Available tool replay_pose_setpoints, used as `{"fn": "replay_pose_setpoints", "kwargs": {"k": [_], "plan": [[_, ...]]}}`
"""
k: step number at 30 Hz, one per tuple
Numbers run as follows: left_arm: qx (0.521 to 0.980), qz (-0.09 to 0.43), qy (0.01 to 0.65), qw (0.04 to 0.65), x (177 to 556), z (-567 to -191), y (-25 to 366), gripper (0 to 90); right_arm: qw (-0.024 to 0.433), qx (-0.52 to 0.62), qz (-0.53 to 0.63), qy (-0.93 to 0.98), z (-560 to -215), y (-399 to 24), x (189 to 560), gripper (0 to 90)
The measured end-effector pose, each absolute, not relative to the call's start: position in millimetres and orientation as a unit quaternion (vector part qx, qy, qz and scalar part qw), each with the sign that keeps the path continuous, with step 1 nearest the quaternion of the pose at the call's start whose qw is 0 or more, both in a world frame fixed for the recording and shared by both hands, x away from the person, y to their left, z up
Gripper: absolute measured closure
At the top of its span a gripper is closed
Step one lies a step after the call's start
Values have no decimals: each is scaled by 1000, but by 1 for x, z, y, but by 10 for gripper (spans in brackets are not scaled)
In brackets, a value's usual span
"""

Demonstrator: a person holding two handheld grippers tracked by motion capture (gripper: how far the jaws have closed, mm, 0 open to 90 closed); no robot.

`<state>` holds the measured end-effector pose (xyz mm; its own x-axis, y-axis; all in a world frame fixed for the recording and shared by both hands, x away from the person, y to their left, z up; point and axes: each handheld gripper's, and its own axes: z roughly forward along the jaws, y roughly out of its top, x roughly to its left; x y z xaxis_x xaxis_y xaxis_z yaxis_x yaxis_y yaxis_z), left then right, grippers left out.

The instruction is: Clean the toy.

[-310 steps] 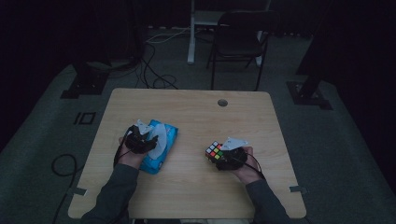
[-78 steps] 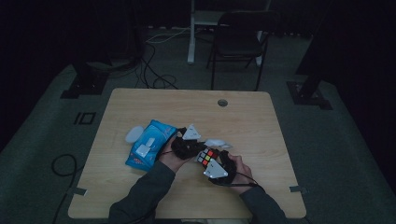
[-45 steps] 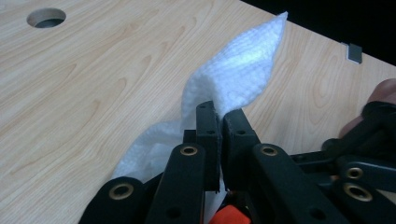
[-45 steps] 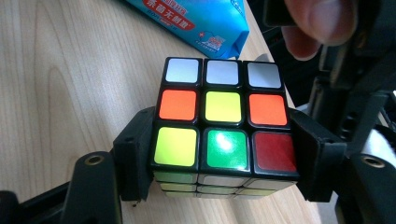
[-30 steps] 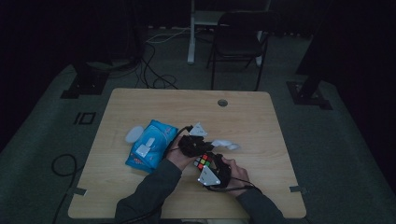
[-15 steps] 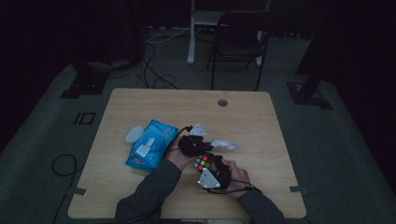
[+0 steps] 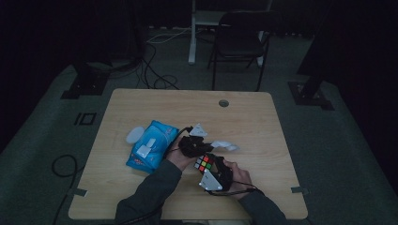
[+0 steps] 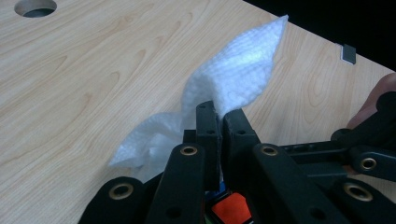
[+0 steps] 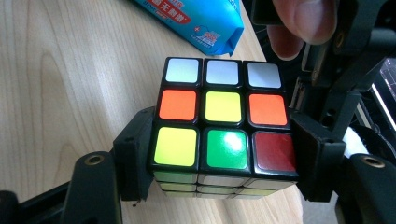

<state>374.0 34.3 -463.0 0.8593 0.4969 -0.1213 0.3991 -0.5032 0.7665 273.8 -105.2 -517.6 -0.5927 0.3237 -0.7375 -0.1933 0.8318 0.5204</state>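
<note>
My right gripper (image 9: 225, 156) is shut on a Rubik's cube (image 9: 223, 106), its jaws pressing the cube's left and right sides just above the table (image 7: 263, 126). In the high view that cube (image 7: 203, 162) sits near the table's front middle, with the right gripper (image 7: 207, 167) around it. My left gripper (image 8: 218, 116) is shut on a crumpled white wipe (image 8: 236, 74), which sticks out past the jaw tips. From above, the left gripper (image 7: 209, 145) is just behind the cube, and the wipe (image 7: 226, 145) trails to the right. An orange sticker of the cube (image 8: 231, 210) shows under the left jaws.
A blue pack of wipes (image 7: 151, 146) lies left of the grippers, a small white piece (image 7: 134, 134) beside it. The pack's corner (image 9: 201, 21) is near the cube. A cable hole (image 7: 224, 102) sits at the table's far middle. A chair (image 7: 239, 33) stands beyond the table.
Since the oldest frame the left gripper has left the pack with a wipe and come over to the cube, which moved toward the middle. Over the last second nothing has visibly moved.
</note>
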Motion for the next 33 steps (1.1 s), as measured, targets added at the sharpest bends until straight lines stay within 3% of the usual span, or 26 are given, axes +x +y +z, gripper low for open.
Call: {"fn": "replay_pose_setpoints", "kwargs": {"k": [18, 33], "plan": [[861, 55, 265, 431, 375, -463, 42, 877, 440, 47, 286, 850, -519, -107, 277, 338], [851, 83, 257, 451, 364, -457, 56, 877, 366, 124, 335, 860, -515, -123, 295, 337]]}}
